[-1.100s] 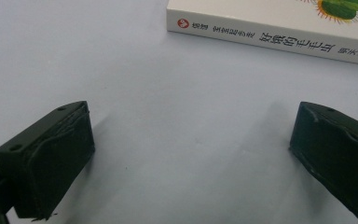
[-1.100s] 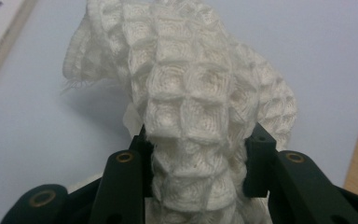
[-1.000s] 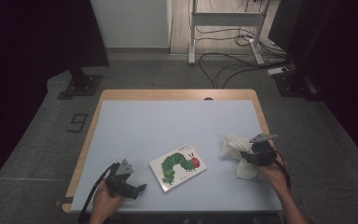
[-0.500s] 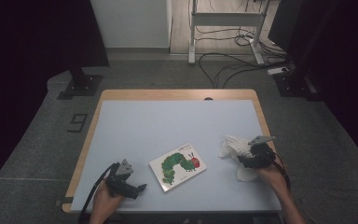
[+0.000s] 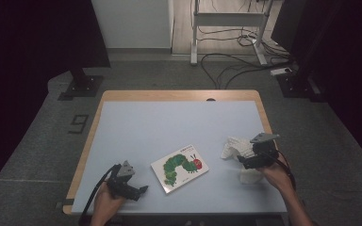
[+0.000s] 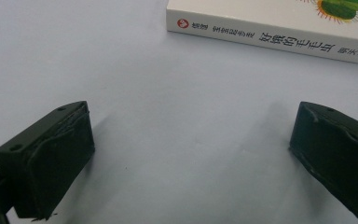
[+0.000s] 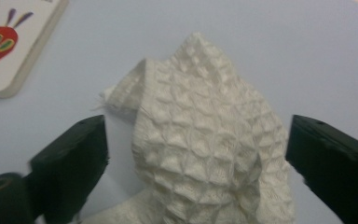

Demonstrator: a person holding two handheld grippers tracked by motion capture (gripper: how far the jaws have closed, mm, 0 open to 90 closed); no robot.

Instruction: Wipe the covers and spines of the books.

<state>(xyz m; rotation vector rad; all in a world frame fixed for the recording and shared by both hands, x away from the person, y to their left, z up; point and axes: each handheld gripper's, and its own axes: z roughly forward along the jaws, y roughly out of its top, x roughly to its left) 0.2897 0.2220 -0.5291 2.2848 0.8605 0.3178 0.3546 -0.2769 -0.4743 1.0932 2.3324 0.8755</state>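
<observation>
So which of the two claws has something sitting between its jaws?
The right claw: a crumpled white waffle-textured cloth sits between its open jaws, untouched. The left claw has just bare pale blue table between its jaws.

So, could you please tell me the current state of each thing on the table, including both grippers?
White cloth: crumpled in a heap on the table, between the right jaws, not gripped.
Picture book: closed, lying flat, cover up.
Right gripper: open, jaws have just been opening around the cloth.
Left gripper: open, nothing between its jaws, low over the table beside the book's spine.
</observation>
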